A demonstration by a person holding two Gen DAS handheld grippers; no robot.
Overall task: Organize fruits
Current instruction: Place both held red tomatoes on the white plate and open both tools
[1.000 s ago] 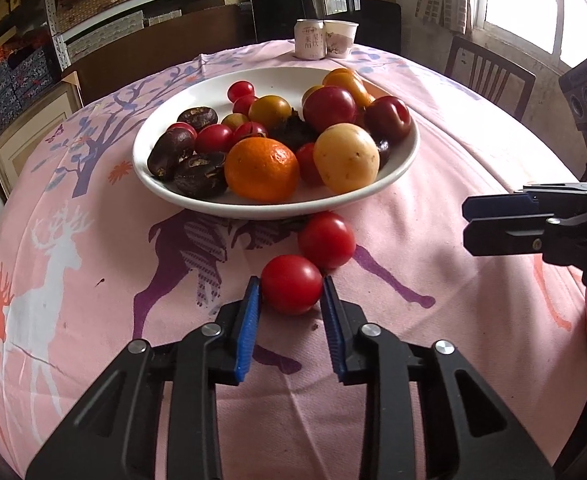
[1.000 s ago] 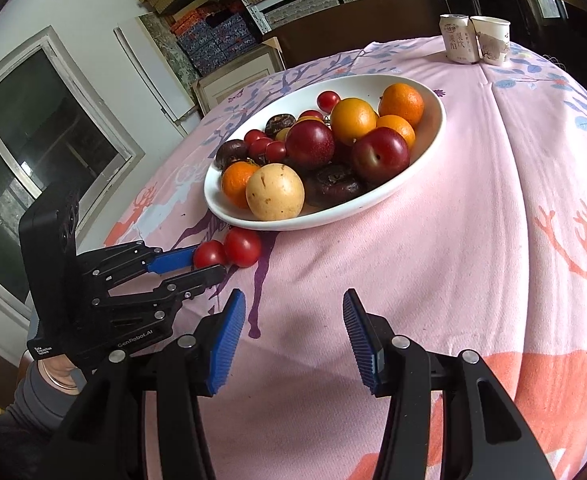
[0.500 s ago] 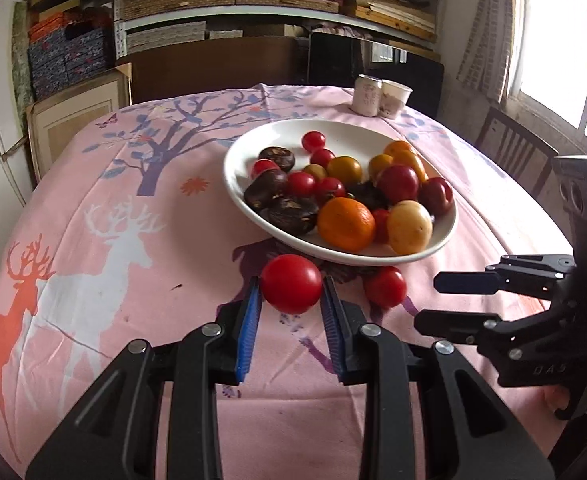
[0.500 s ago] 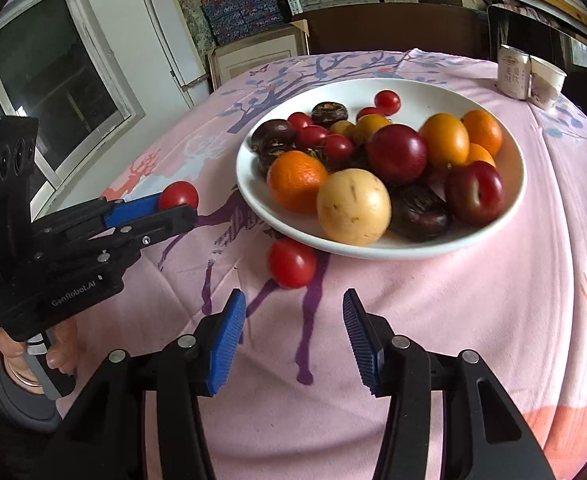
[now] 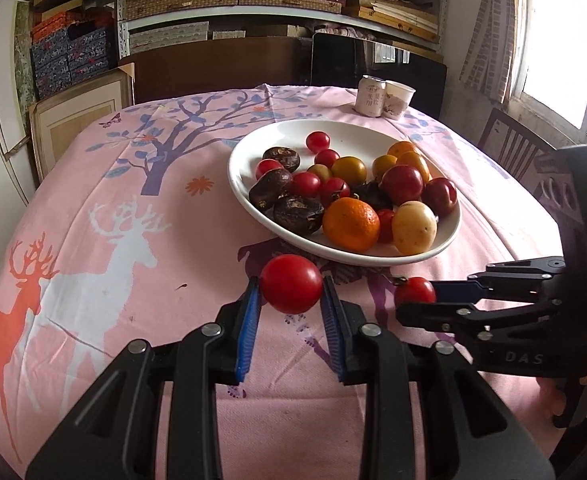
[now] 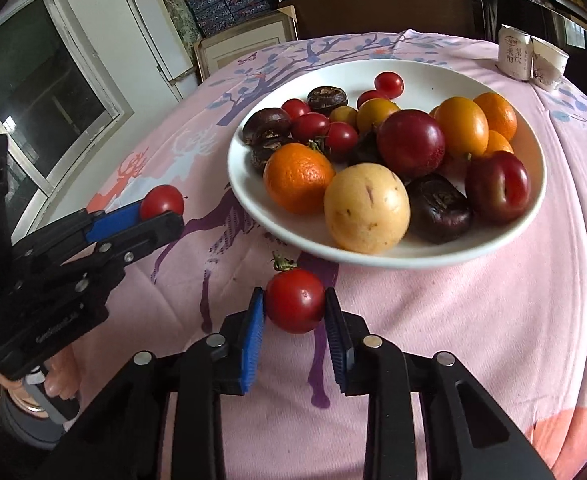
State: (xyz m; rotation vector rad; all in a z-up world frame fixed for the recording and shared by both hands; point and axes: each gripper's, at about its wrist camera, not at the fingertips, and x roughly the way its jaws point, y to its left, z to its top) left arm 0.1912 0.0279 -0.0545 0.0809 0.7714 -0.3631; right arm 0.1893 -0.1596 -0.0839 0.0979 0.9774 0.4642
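- Left gripper (image 5: 291,300): in my left hand, blue pads clamped on a red tomato (image 5: 291,283), held clear of the cloth just short of the plate's near rim.
- Right gripper (image 6: 294,316): in my right hand, pads pressed to both sides of a second tomato (image 6: 295,305) with a green stalk; whether that one rests on the cloth or is lifted I cannot tell.
- White plate (image 6: 445,76): on the pink deer-print tablecloth (image 5: 133,264), loaded with fruit.
- Plate contents, near edge: one mandarin (image 6: 298,178) touching a pale yellow fruit (image 6: 366,208).
- Plate contents, middle and right: two dark red plums (image 6: 410,143), several orange-yellow fruits, dark brown wrinkled fruits.
- Plate contents, far side: a scatter of cherry tomatoes (image 6: 388,84).
- Beyond the plate: a can (image 5: 370,96) and a paper cup (image 5: 398,99), side by side and touching.
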